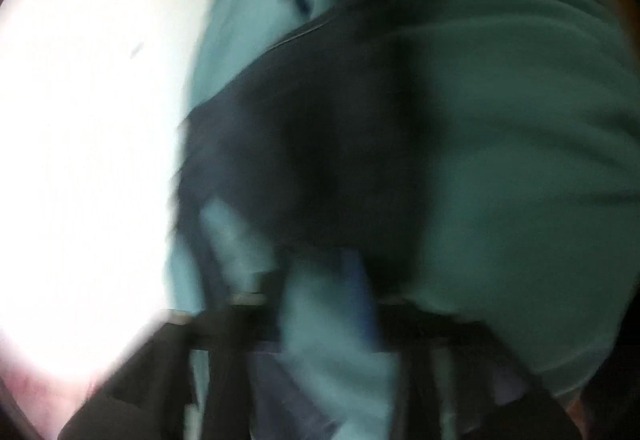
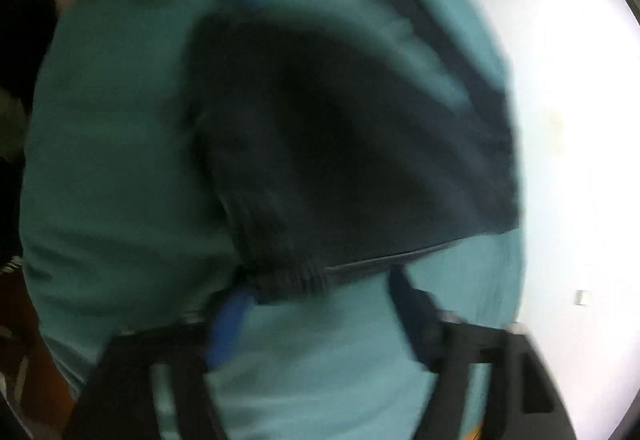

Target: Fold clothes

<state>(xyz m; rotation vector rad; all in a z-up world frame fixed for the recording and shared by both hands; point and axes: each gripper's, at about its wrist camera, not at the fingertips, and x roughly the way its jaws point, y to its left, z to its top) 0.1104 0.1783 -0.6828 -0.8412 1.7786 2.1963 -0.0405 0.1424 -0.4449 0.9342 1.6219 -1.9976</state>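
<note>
Blurred close-up of a teal garment with a dark navy panel, filling both wrist views.

The left gripper point(image 1: 320, 320) has teal cloth point(image 1: 500, 160) bunched between its fingers; jaw state unreadable through blur. The right gripper point(image 2: 320, 336) stands wide apart, cloth lying between its jaws, navy panel point(image 2: 340, 144) just ahead. A white table point(image 2: 572, 160) lies beyond.

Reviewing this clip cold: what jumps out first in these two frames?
A teal garment with a dark navy panel fills both blurred views, lying on a bright white table. Cloth runs between the fingers of the right gripper and the left gripper; grip unclear.
</note>
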